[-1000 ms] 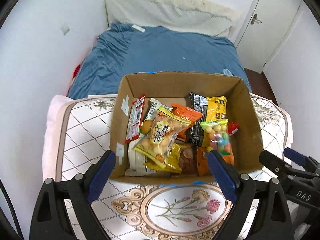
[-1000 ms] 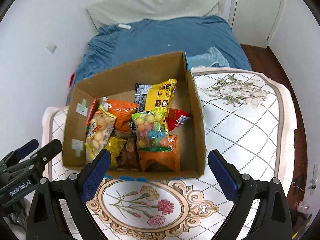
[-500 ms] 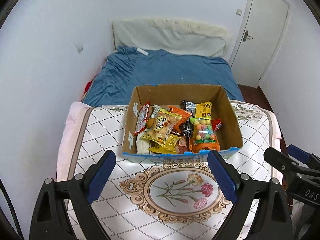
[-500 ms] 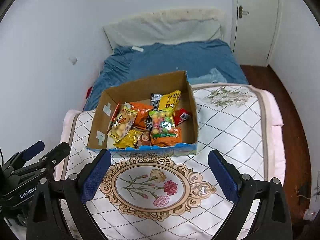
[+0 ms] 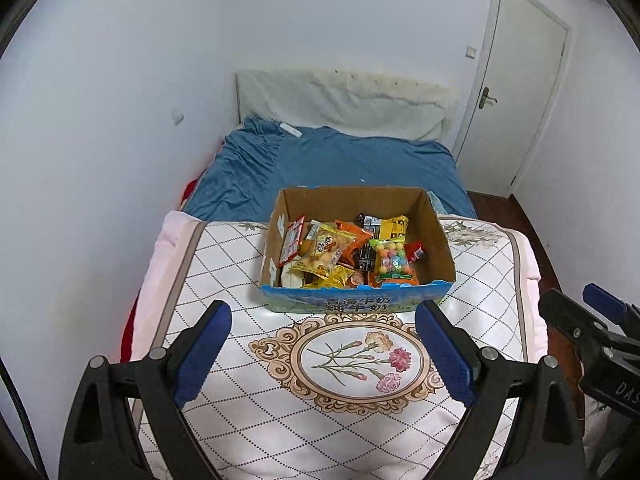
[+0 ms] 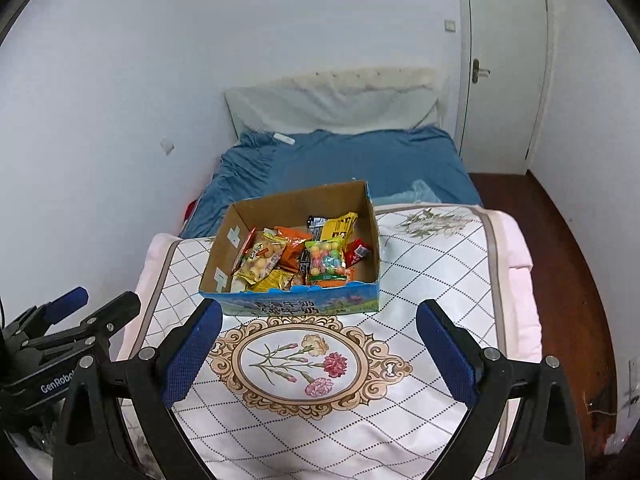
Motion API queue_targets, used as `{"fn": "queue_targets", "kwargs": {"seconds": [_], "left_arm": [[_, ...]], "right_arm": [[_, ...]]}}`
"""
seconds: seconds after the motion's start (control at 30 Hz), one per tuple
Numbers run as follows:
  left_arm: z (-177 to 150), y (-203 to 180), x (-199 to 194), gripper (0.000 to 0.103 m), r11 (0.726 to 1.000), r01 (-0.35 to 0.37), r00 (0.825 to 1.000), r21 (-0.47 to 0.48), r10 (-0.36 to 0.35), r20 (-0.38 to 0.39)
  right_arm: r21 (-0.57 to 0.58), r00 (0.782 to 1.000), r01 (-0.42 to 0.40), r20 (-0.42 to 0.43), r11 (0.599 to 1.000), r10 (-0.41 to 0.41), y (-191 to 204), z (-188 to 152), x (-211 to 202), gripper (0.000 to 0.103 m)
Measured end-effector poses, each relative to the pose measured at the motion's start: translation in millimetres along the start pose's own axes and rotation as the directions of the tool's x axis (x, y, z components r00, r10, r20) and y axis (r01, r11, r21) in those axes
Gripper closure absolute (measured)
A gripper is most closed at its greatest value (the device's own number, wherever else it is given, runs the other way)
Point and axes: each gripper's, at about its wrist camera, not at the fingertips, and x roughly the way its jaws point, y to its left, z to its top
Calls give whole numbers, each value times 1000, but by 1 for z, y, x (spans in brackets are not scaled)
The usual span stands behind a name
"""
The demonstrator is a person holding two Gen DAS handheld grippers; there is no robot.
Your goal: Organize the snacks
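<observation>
An open cardboard box (image 5: 440, 236) with a blue printed front stands on the quilted cover and holds several snack packets, among them a bag of colourful candy balls (image 5: 391, 261) and a yellow puff bag (image 5: 325, 249). It also shows in the right wrist view (image 6: 372, 224), with the candy bag (image 6: 326, 258). My left gripper (image 5: 323, 354) is open and empty, well in front of the box. My right gripper (image 6: 319, 350) is open and empty, also in front of it.
The box sits on a white quilted cover (image 5: 248, 380) with a flower medallion (image 5: 354, 360). Behind lies a bed with a blue sheet (image 5: 332, 164). A white door (image 5: 516, 92) stands at the right, with dark wooden floor (image 6: 560, 264) beside the cover.
Both grippers have pulled back and up from the box, which now looks smaller and farther away. Both stay open and empty. The box's blue front has come into view.
</observation>
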Motion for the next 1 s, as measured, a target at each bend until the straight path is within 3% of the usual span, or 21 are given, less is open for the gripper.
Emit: {"fn": "queue_targets", "kwargs": {"seconds": [0.2, 0.43, 0.63, 0.67, 1.0], "left_arm": [[-8, 1, -29, 9, 1000, -8, 999, -4, 8, 42], [-12, 1, -46, 9, 1000, -21, 997, -13, 22, 80], [-12, 3, -40, 8, 1000, -13, 997, -29, 15, 81], [-11, 3, -37, 0, 1000, -10, 997, -29, 12, 78], [-3, 1, -12, 0, 998, -60, 993, -19, 62, 101]], "right_arm": [[-25, 1000, -5, 27, 1000, 6, 5, -12, -34, 3], [-39, 1000, -17, 22, 999, 18, 6, -21, -44, 3], [-40, 999, -14, 31, 999, 15, 4, -18, -40, 0], [-35, 999, -16, 33, 999, 17, 2, -17, -38, 0], [-31, 996, 56, 68, 998, -54, -7, 1, -12, 0]]}}
